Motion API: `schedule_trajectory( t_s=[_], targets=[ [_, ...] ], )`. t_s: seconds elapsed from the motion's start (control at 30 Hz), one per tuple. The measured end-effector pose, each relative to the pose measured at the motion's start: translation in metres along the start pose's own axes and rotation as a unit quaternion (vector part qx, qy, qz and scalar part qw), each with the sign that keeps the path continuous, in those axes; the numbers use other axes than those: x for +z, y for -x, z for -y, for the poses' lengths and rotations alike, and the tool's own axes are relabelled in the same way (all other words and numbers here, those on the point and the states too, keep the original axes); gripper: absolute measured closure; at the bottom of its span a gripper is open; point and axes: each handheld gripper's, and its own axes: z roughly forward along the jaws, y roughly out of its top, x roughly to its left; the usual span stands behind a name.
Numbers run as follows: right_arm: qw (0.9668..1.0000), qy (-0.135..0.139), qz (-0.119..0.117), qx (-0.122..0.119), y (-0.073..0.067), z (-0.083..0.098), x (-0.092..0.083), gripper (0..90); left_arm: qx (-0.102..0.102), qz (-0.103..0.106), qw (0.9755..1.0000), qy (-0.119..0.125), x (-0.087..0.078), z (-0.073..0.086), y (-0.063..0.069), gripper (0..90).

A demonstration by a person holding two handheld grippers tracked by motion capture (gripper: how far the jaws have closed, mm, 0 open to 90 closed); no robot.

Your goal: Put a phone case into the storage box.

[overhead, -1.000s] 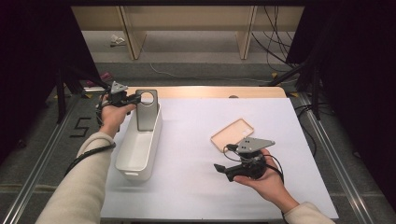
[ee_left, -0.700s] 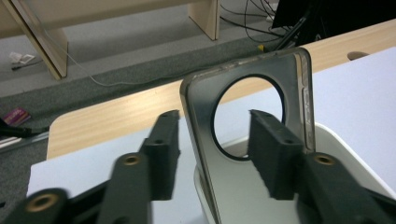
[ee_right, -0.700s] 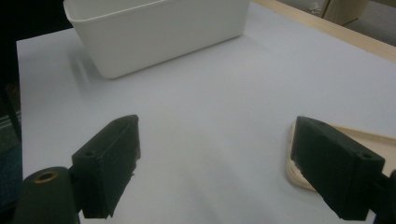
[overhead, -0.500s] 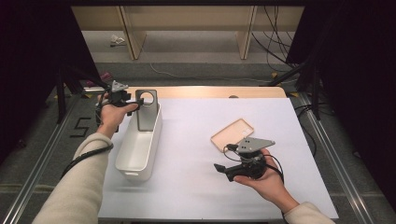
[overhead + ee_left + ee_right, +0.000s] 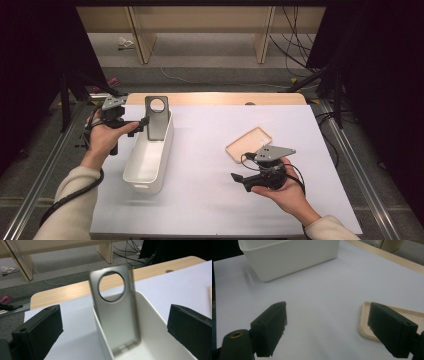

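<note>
**Grey case released upright in the white bin**

A flat grey metal phone-shaped case with a large round hole near its top (image 5: 156,118) is seen standing upright at the far end of a long white plastic bin (image 5: 148,159), its lower edge down inside the bin and its back leaning against the bin's far wall. A second earlier the case was pinched by the left gripper (image 5: 131,125); since then the fingers of that gripper have just been opening, and they are now spread wide, with the case between them in the left gripper view (image 5: 115,307) but touched by neither pad. The left gripper has also been drawn back from the bin, toward its outer side, and is held just beside the bin's far corner. From this it is judged that the placing of the grey case is complete, provided the case keeps its lean and does not topple.

The right gripper (image 5: 248,179) is held low over the white worktop (image 5: 210,200), well apart from the bin, on its right. Its fingers stand wide with nothing between them, as seen in the right gripper view (image 5: 327,322). A shallow beige rectangular case (image 5: 249,144) lies flat on the worktop just beyond that gripper, untouched. It is judged to be the likely next thing to be carried to the bin.
</note>
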Motion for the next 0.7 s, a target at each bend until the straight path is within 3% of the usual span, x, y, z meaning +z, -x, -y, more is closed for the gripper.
schedule_trajectory(
  t_s=[0.2, 0.3, 0.43, 0.57, 0.7],
  targets=[
    [1.0000, 0.001, 0.007, 0.004, 0.004, 0.000, 0.000, 16.6, 0.004, 0.034, 0.9991, 0.025, -0.030, 0.011, 0.026, 0.0],
    [0.9999, 0.000, 0.009, 0.007, 0.006, 0.000, -0.001, 16.6, 0.006, 0.043, 0.9988, 0.024, -0.041, 0.018, 0.041, 0.0],
    [0.9999, 0.002, 0.012, 0.007, 0.009, 0.000, -0.002, 16.6, 0.007, 0.051, 0.9985, 0.020, -0.051, 0.032, 0.061, 0.0],
    [0.9998, 0.005, 0.016, 0.011, 0.013, 0.001, -0.004, 16.5, 0.008, 0.057, 0.9978, 0.032, -0.058, 0.045, 0.071, 0.0],
    [0.9996, 0.006, 0.021, 0.019, 0.018, 0.002, -0.005, 16.5, 0.022, 0.084, 0.9955, 0.037, -0.063, 0.058, 0.083, 0.0]
  ],
)
